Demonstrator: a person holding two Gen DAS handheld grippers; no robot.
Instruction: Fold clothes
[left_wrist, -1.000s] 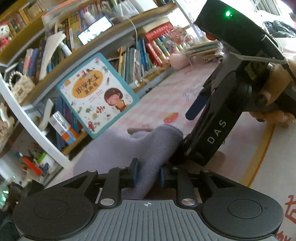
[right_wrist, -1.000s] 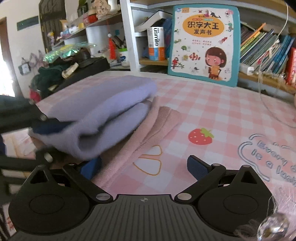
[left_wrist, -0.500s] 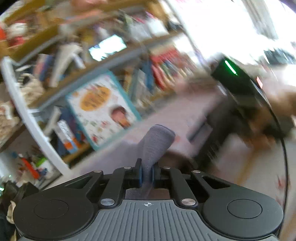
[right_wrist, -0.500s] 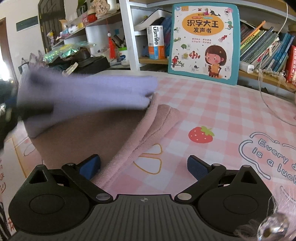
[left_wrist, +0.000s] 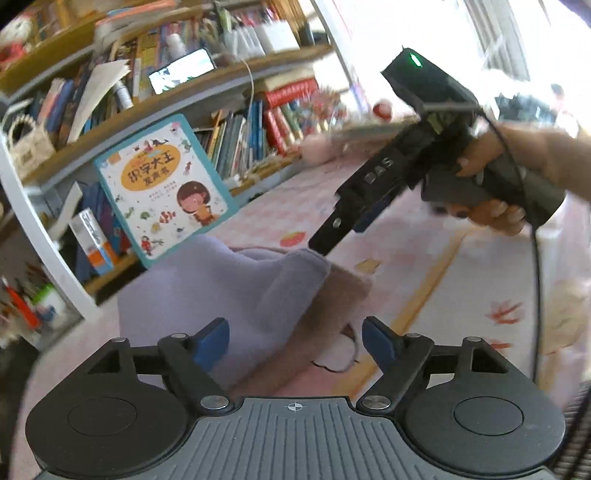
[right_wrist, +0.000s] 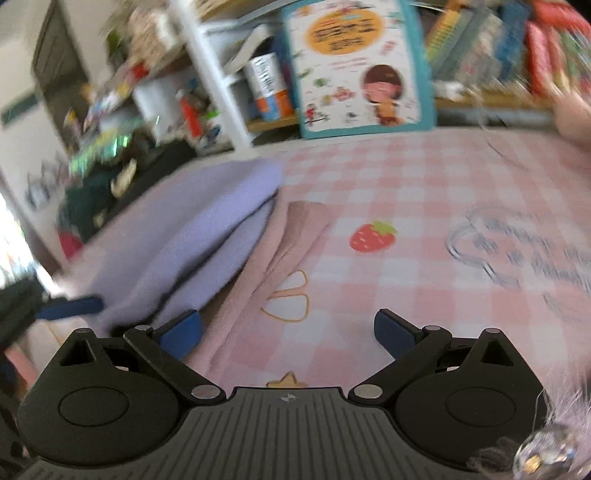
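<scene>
On checked pink cloth (right_wrist: 406, 192), at ten o'clock of right gripper (right_wrist: 288, 328): lavender garment (right_wrist: 192, 236) folded atop pink garment (right_wrist: 280, 251). Left gripper (left_wrist: 295, 341) jaws spread, empty; right likewise. Fold apparently laid; next, squaring or smoothing.

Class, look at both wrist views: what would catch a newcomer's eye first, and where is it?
First, the folded lilac garment lying on a folded pink garment, left of centre on the pink checked cloth. Behind them, a bright picture book leans against the bookshelf. In the left wrist view, the open right claw, held in a hand, hangs over the pile.
</scene>
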